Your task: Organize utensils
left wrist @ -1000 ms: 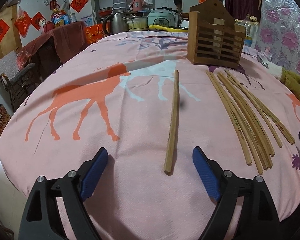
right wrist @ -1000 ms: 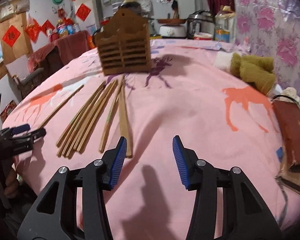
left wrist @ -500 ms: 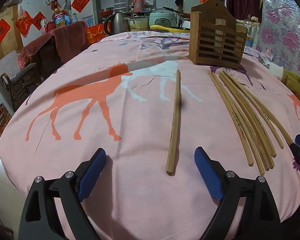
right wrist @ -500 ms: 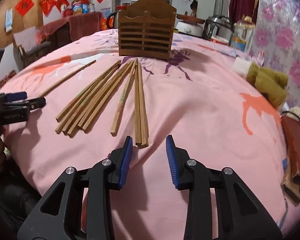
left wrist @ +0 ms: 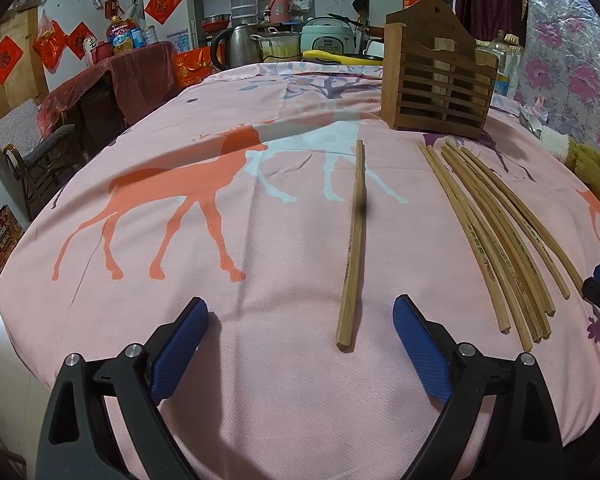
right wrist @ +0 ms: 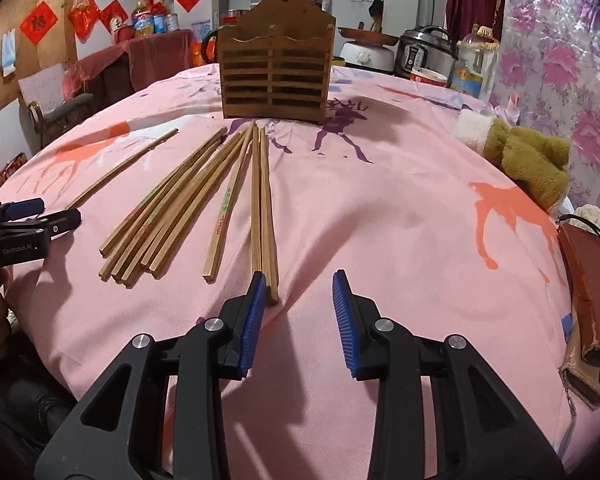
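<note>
Cluttered kitchen behind, round table (left wrist: 100, 300) under a pink cloth with deer print. Wooden holder (right wrist: 276, 68) stands upright at the far side, slatted front facing the right camera; nothing visible in it from either view.

Chopsticks are all flat on the cloth, pointing roughly toward the holder:
- lone stick (left wrist: 354, 240) well apart on the left, also seen at (right wrist: 124, 168)
- bundle (right wrist: 168, 208) of several, fanned, near ends uneven
- single stick (right wrist: 226, 204) with green print just right of the bundle
- pair (right wrist: 262, 204) side by side, touching each other, rightmost

Left gripper (left wrist: 300, 350): jaws wide and opening further, nothing between the pads. The lone stick's near end lies on the cloth just ahead of the gap, right of centre.

Right gripper (right wrist: 299, 320): jaws partly spread, gap empty. Left pad (right wrist: 254, 320) sits right at the near end of the pair; cannot tell whether it touches. Pair is outside the gap, left of it.

Plush toy (right wrist: 528, 160) and a brown case (right wrist: 592, 300) at the right edge.
</note>
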{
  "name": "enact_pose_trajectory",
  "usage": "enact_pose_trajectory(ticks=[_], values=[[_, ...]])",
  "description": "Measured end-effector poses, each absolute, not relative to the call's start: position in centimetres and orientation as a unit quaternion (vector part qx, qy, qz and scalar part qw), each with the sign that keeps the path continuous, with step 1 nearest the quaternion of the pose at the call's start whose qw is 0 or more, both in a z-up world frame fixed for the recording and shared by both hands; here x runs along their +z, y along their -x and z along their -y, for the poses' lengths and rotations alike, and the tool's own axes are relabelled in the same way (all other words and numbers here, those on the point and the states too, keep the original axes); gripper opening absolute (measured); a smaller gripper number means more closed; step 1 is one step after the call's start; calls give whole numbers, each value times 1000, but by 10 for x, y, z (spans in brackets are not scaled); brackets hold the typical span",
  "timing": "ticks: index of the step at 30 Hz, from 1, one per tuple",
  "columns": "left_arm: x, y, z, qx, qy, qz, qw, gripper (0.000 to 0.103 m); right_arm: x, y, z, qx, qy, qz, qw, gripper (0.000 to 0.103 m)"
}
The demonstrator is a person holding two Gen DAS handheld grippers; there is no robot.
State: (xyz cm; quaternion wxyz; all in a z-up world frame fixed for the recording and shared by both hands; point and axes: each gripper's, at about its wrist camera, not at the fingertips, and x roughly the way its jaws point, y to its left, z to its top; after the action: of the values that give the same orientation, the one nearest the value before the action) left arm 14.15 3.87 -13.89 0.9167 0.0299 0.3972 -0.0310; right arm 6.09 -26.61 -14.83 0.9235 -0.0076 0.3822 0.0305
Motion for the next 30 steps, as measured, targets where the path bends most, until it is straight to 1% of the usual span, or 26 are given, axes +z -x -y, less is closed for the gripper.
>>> enact_pose_trajectory(ticks=[3,6,7,10,15,17,19,20,23,30], values=[[-139,-141,-39,-31,-30,-397,917,92,-152,-63,267,28,6,-392,919,35],[-139,-141,-39,-31,-30,-397,917,93,-152,-59,254,35,37,-382,923,35],[-139,-142,-39,-30,-29,-397,917,93,-152,-58,251,37,44,-379,923,33],[-139,-142,-39,-31,-30,-397,917,93,-150,-58,254,35,39,-376,925,33],[-139,-141,-39,-31,-30,-397,917,93,-138,-51,256,43,32,-342,938,33],[-139,-141,-39,-31,-30,-397,917,93,-140,-53,250,50,44,-344,936,30],[-139,-141,-39,-32,-31,-397,917,92,-147,-58,244,56,56,-359,930,14],[-139,-141,-39,-32,-32,-396,917,91,-148,-60,243,58,56,-363,928,11],[-139,-140,-38,-32,-37,-394,918,90,-148,-63,250,81,28,-373,924,10],[-139,-139,-36,-29,-39,-394,918,90,-149,-59,253,120,-10,-391,912,11]])
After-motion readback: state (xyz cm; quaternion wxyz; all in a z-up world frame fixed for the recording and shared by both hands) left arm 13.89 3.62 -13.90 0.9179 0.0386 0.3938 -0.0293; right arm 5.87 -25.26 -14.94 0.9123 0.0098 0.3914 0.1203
